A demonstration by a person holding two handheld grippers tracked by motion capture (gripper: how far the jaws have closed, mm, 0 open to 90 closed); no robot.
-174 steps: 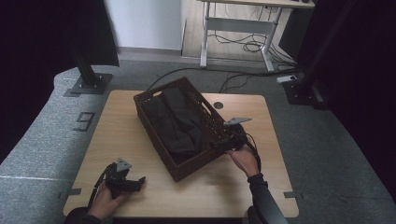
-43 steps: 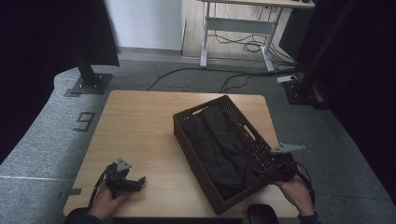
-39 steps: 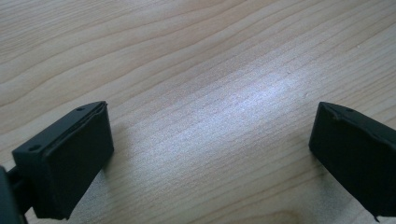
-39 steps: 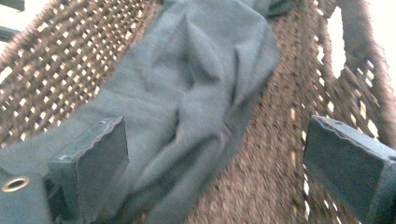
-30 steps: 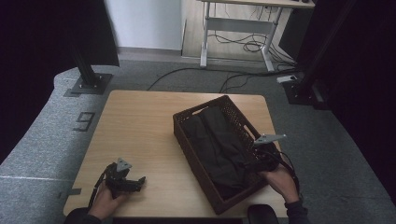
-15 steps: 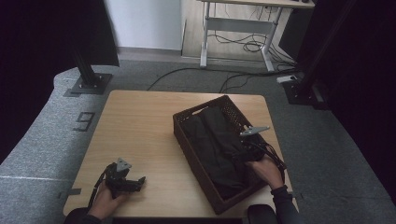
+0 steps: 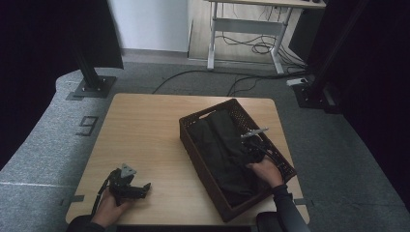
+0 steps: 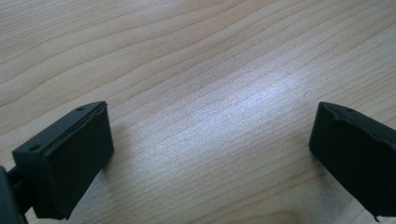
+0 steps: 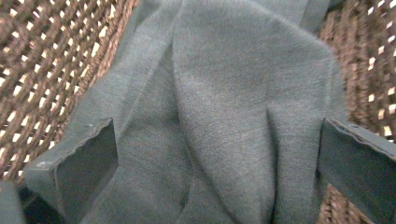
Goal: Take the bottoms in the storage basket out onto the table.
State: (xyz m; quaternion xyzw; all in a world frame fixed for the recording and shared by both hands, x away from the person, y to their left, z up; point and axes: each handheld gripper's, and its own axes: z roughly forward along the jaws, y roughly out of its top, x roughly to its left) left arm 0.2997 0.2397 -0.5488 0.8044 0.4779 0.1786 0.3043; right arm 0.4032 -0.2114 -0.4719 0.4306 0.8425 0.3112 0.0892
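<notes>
We hold the right tool spread above the dark cloth in the basket, lower right of frame, jaws having just been opening, presumably to pinch a fold; left tool spread, parked on the counter at lower left.

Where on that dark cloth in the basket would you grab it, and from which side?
Probably the raised fold of the dark cloth, taken from straight above. The cloth lies crumpled in the woven basket, whose walls block a sideways approach, and a ridge gives the pads something to pinch. The right gripper, jaws wide open, hangs over such a fold.
</notes>
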